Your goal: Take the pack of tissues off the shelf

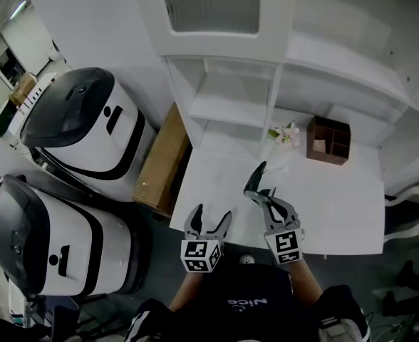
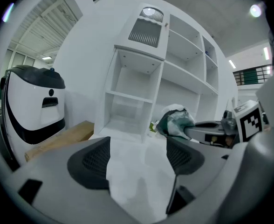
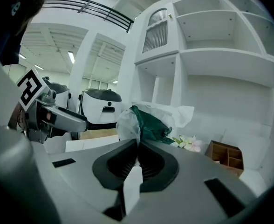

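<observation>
Your right gripper (image 3: 136, 153) grasps the green-and-white pack of tissues (image 3: 148, 122), clear in its own view but faint in the head view. Your left gripper (image 2: 137, 160), nearer you, stands released and empty.

The dark shirt (image 1: 246, 292) bears "Nice" (upside down); nothing else is legible.

Bright, even indoor light; gripper views bulge, edges dark.

White table (image 1: 338, 205); flowers (image 1: 286, 135), wooden box (image 1: 329, 140) (compartmented) on it.
</observation>
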Demonstrator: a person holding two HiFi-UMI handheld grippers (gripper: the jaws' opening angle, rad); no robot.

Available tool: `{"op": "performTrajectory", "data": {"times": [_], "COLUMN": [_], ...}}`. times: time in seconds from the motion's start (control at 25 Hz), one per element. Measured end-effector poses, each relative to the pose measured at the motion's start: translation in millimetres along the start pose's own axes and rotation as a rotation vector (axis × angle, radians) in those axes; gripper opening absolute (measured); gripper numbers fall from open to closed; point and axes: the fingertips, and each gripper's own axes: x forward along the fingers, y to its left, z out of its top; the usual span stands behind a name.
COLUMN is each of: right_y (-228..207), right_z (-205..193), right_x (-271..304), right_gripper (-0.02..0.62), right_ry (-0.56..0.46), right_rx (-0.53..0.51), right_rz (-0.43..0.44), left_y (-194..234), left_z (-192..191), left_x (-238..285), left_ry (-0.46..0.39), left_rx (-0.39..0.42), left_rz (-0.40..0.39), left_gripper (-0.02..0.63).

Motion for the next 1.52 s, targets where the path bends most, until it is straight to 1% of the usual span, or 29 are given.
{"op": "performTrajectory", "data": {"times": [0.16, 0.24, 0.4, 0.56, 0.68, 0.72, 0.84, 0.96, 1.0, 1.16, 1.36, 1.52], "right_y": [0, -2, -7, -6, -4, -3, -3, -3, -3, -3, -6, -4], "right_z": [-20, -25, -20, -16, -14, -13, -12, -10, -10, -10, -8, -6], "right_x": [-5, -7, -6, -4, -2, -2, 0, 2, 2, 4, 8, 12], "right_gripper": [0.012, 0.012, 0.012, 0.012, 0.012, 0.012, 0.012, 0.012, 0.012, 0.012, 0.011, 0.011], "right_ry": [0.027, 0.037, 0.027, 0.018, 0.015, 0.014, 0.012, 0.01, 0.009, 0.008, 0.005, 0.004], "right_rx": [0.038, 0.043, 0.039, 0.033, 0.03, 0.027, 0.023, 0.02, 0.02, 0.022, 0.029, 0.031], "right_rz": [-0.02, -0.023, -0.03, -0.022, -0.012, -0.01, -0.008, -0.011, -0.011, -0.015, -0.029, -0.024], "left_y": [-5, -7, -9, -11, -12, -12, -10, -6, -5, -3, -3, 1], "left_z": [-8, -8, -3, 1, 0, 0, 1, 5, 6, 9, 7, 8], "left_x": [3, 3, 6, 9, 8, 7, 4, 3, 3, 3, 6, 7], "left_ry": [0.023, 0.025, 0.01, 0.006, 0.007, 0.005, -0.008, -0.023, -0.029, -0.039, -0.012, -0.012], "left_rx": [0.029, 0.031, 0.014, 0.018, 0.016, 0.015, 0.022, 0.03, 0.03, 0.036, 0.115, 0.099], "left_rz": [-0.016, -0.021, -0.032, -0.046, -0.056, -0.054, -0.042, -0.028, -0.029, -0.039, -0.032, -0.033], "left_gripper": [0.377, 0.377, 0.377, 0.368, 0.327, 0.303, 0.19, 0.038, 0.005, 0.003, 0.003, 0.003]}}
